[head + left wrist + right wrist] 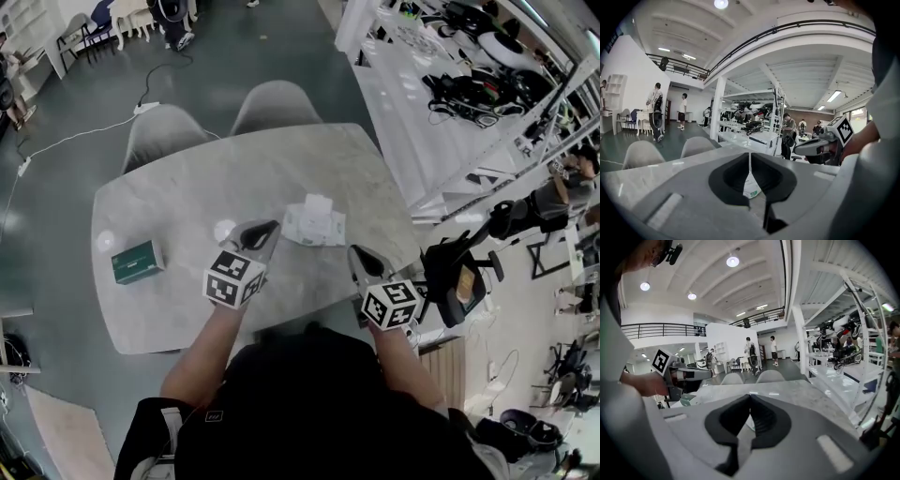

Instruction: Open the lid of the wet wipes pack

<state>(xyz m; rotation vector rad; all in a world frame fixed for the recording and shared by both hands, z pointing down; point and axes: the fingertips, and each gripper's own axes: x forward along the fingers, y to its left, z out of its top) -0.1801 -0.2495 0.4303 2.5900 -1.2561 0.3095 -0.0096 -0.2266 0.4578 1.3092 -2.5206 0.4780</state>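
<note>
Wet wipes pack point(314, 225) first: it lies flat on the pale marble worktop point(169, 197), white, near the middle and toward the far side from me, its long axis running roughly across my view from left to right. I cannot tell from here whether its lid is up or down; the top of the pack is too small and pale to read. My left gripper point(267, 228) is the nearer one, its tips just beside the pack's left end and pointing toward it, and in the left gripper view a corner of the pack shows low down under the jaws. Those jaws are pressed together with nothing between them. My right gripper point(359, 251) sits nearer to me and to the right, clear of the pack, which lies ahead and a little left of it; its jaws are also pressed together and empty. I judge the lid step is not yet in hand, since neither gripper touches the pack. Further out, a green box point(138, 261) rests well apart near the worktop's left edge, and two grey chairs point(164, 131) stand at the far side.
</note>
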